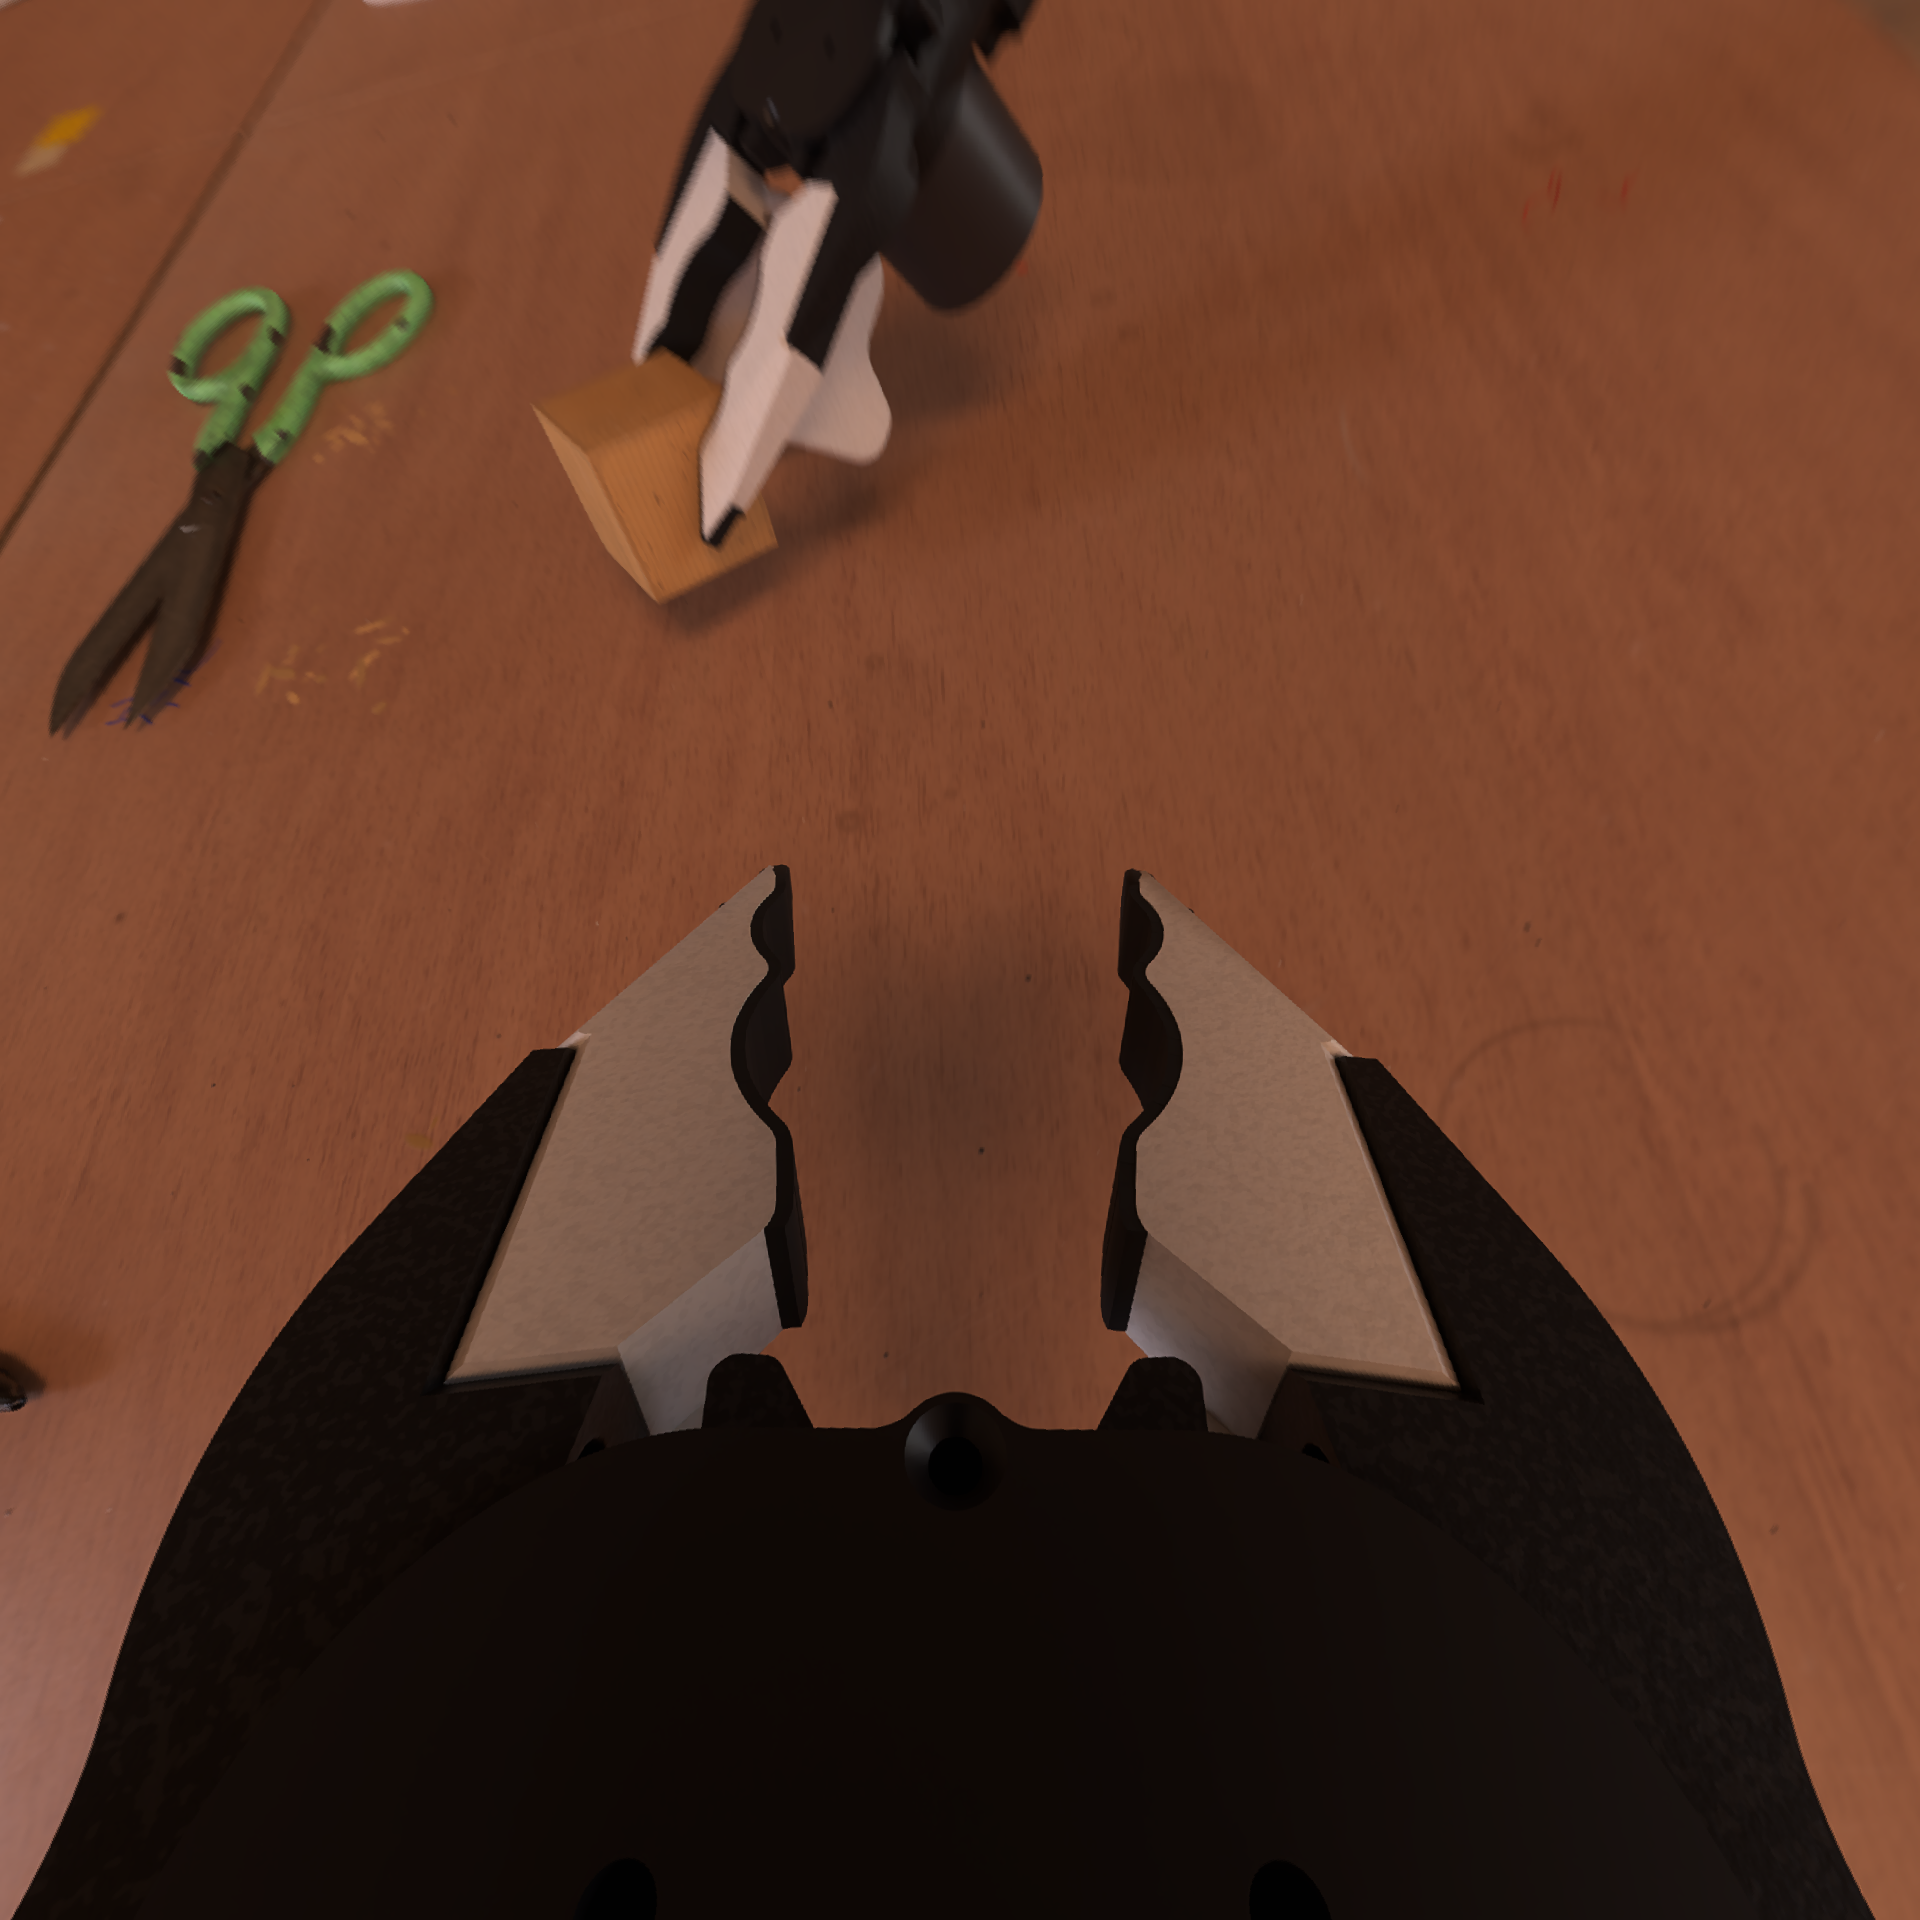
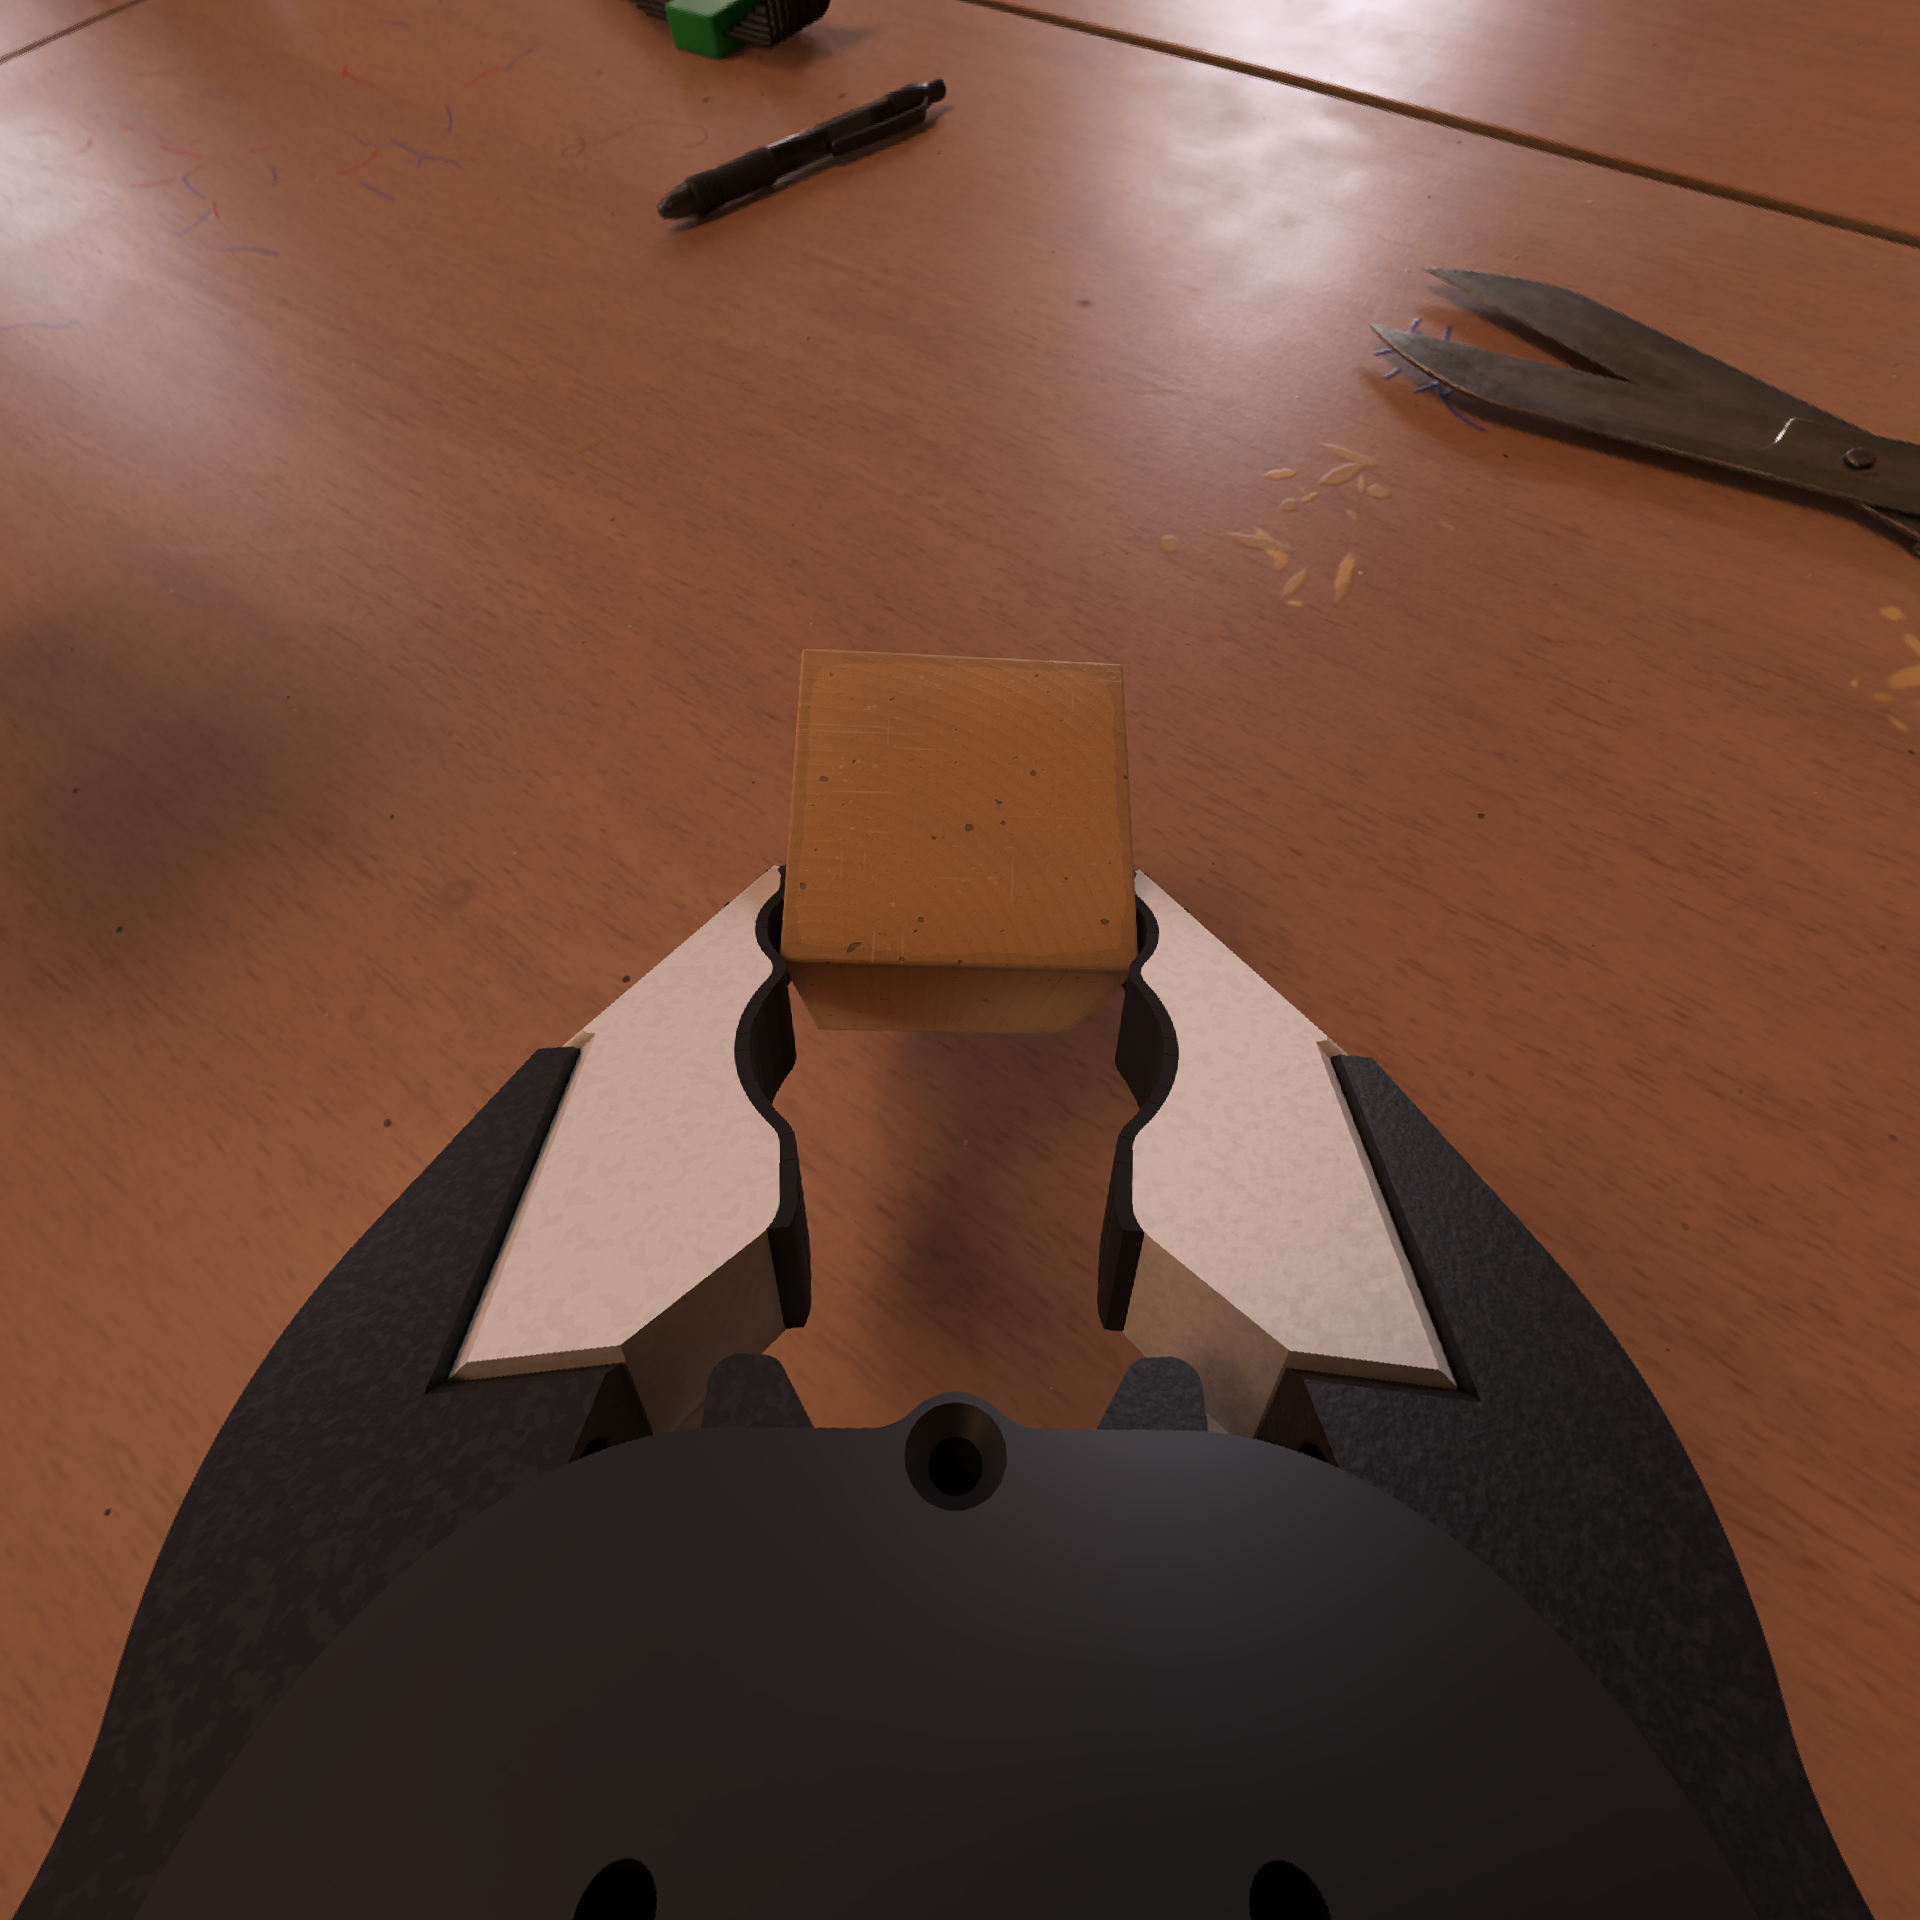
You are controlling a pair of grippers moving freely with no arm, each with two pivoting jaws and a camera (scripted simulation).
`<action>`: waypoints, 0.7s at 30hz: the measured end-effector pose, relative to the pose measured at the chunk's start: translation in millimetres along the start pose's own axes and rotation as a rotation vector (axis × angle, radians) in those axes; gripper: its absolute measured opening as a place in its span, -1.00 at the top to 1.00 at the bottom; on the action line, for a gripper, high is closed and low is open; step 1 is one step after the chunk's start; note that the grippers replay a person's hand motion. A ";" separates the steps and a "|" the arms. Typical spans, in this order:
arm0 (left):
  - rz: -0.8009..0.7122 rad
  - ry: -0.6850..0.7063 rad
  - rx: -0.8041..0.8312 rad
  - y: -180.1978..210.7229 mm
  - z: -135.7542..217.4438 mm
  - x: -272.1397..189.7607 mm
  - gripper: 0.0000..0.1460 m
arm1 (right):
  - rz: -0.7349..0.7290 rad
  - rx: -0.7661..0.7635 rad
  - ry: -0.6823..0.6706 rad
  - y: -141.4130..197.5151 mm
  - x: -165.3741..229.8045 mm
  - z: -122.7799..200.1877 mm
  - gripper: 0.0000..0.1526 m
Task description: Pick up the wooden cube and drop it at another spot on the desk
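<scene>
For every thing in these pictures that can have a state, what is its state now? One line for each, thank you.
wooden cube: gripped at its near end, tilted, apparently lifted.
right gripper: shut on the cube.
left gripper: open, holding nothing.
scissors: lying flat, blades slightly apart.
pen: lying flat on the desk.

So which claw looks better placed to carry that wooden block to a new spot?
The right claw: its fingertips already pinch the wooden cube, which in the left wrist view looks tilted, with one edge raised off the desk. The left claw is open, empty and well short of it.
</scene>
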State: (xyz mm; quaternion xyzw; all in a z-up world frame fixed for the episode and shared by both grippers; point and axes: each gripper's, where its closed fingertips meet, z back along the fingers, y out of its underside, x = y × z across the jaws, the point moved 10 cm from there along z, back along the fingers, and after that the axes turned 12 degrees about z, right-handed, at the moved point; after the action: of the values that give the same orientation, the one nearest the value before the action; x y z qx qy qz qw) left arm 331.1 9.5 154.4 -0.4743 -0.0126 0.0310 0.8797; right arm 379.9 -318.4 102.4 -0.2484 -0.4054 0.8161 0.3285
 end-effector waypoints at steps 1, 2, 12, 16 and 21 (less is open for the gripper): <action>-0.019 0.000 0.030 2.5 -2.5 0.9 0.13 | -0.007 -0.004 0.002 0.0 -0.8 0.4 0.20; -0.037 -0.002 0.049 4.5 -4.2 1.6 0.13 | -0.012 -0.003 0.004 0.2 -1.7 0.6 0.20; -0.096 0.030 0.105 2.7 -17.5 5.5 0.13 | 0.012 0.063 0.010 3.4 -2.0 -5.5 0.20; -0.105 0.026 0.132 8.0 -20.7 7.8 0.13 | -0.001 0.030 0.002 0.0 -3.2 -3.4 0.20; -0.070 0.037 0.104 11.3 -18.7 13.4 0.13 | -0.013 0.022 -0.014 -0.8 -3.8 -3.7 0.20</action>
State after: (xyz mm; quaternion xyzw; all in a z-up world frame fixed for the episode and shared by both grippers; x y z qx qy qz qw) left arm 345.0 0.9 134.6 -0.4279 -0.0112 -0.0080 0.9037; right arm 385.1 -319.0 101.5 -0.2366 -0.4002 0.8201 0.3337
